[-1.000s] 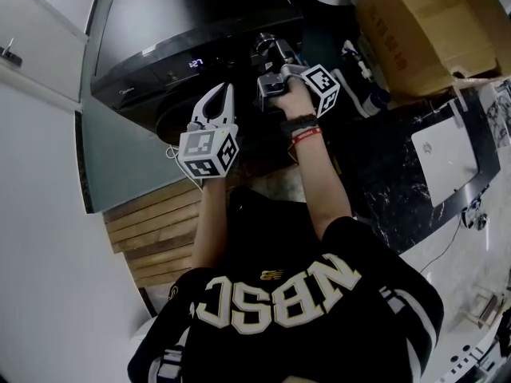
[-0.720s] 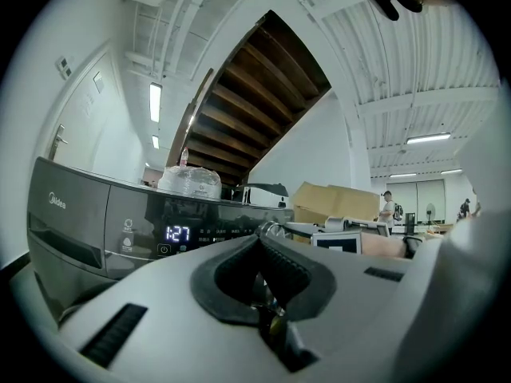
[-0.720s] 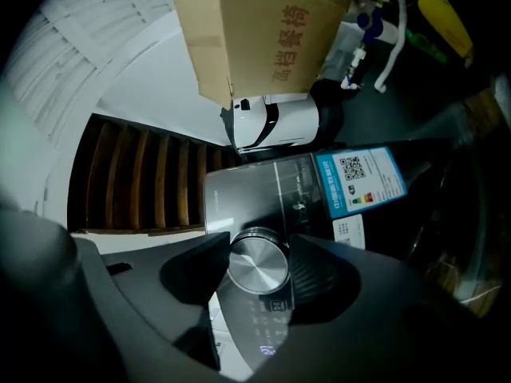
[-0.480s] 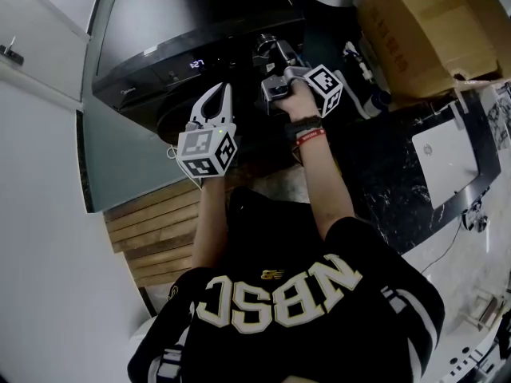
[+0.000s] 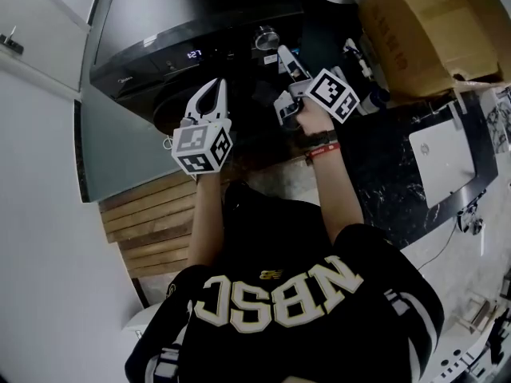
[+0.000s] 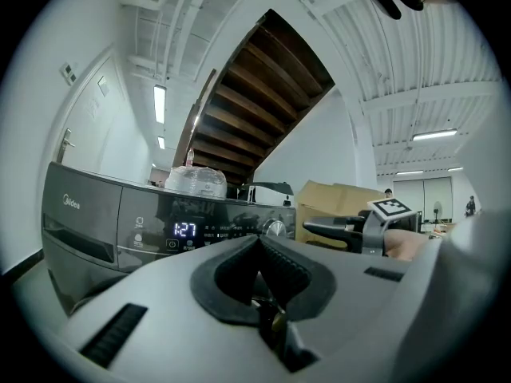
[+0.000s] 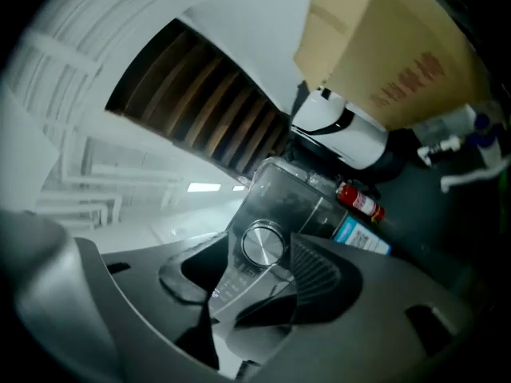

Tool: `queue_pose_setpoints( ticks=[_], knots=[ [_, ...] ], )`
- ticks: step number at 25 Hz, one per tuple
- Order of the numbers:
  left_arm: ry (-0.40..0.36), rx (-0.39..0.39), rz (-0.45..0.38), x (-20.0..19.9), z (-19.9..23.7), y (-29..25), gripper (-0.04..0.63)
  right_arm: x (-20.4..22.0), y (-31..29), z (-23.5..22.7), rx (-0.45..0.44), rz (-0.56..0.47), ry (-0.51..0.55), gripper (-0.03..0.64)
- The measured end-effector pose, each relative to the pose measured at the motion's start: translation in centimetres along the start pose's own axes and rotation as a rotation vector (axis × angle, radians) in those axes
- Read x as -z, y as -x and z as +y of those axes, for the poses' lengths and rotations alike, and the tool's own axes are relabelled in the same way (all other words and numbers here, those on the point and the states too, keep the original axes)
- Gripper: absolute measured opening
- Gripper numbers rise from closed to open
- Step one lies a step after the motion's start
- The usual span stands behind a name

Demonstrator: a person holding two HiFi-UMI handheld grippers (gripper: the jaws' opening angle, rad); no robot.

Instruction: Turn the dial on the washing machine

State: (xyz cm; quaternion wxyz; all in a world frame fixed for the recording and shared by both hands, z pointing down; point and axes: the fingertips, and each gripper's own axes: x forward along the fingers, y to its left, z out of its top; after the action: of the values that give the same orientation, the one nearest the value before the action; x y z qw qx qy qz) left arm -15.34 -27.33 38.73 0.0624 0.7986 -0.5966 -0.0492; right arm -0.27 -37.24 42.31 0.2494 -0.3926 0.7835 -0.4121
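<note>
jaws of the right gripper [image 7: 259, 278] have just been opening and gape empty, just short of the dial [image 7: 262, 244] on the washing machine [image 5: 200, 14] panel, a stiff, probably slick metal knob to pinch across its rim, while the left gripper [image 6: 259, 246] sits closed, empty.

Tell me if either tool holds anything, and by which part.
Nothing is held. On the right tool the jaws have just been opening, empty, short of the dial; the left tool is shut and empty.

Open air sits right in front of the dial [image 5: 266, 37]. Over to its right, a cardboard box [image 5: 415, 30] and spray bottles [image 5: 374, 98] crowd in close.
</note>
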Motion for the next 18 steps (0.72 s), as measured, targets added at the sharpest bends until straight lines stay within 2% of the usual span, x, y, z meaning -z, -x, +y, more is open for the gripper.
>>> queue_pose_setpoints(
  ticks=[2,4,6,8,12,17,18],
  knots=[
    [-0.025,-0.013,0.001,0.0,-0.3,0.4,0.014,0.2,1.0,0.7,0.018,0.038,0.183,0.239],
    [-0.082,-0.032,0.003,-0.2,-0.8,1.0,0.014,0.6,2.1,1.1,0.036,0.08,0.348,0.239],
    [-0.127,-0.045,-0.006,-0.8,-1.3,1.5,0.014,0.7,3.1,1.8,0.051,0.097,0.493,0.232],
    [-0.134,-0.049,-0.015,-1.3,-1.7,2.1,0.014,0.7,3.9,2.8,0.06,0.094,0.614,0.215],
    [-0.105,-0.056,-0.025,-1.6,-1.9,3.0,0.014,0.8,5.3,4.6,0.079,0.061,0.788,0.161],
    [-0.111,-0.077,-0.036,-1.8,-2.2,4.2,0.014,1.7,6.5,6.0,0.061,0.044,0.894,0.105],
    [-0.113,-0.083,-0.037,-1.8,-2.1,4.4,0.014,1.7,6.8,6.3,0.064,0.029,0.917,0.071]
  ],
)
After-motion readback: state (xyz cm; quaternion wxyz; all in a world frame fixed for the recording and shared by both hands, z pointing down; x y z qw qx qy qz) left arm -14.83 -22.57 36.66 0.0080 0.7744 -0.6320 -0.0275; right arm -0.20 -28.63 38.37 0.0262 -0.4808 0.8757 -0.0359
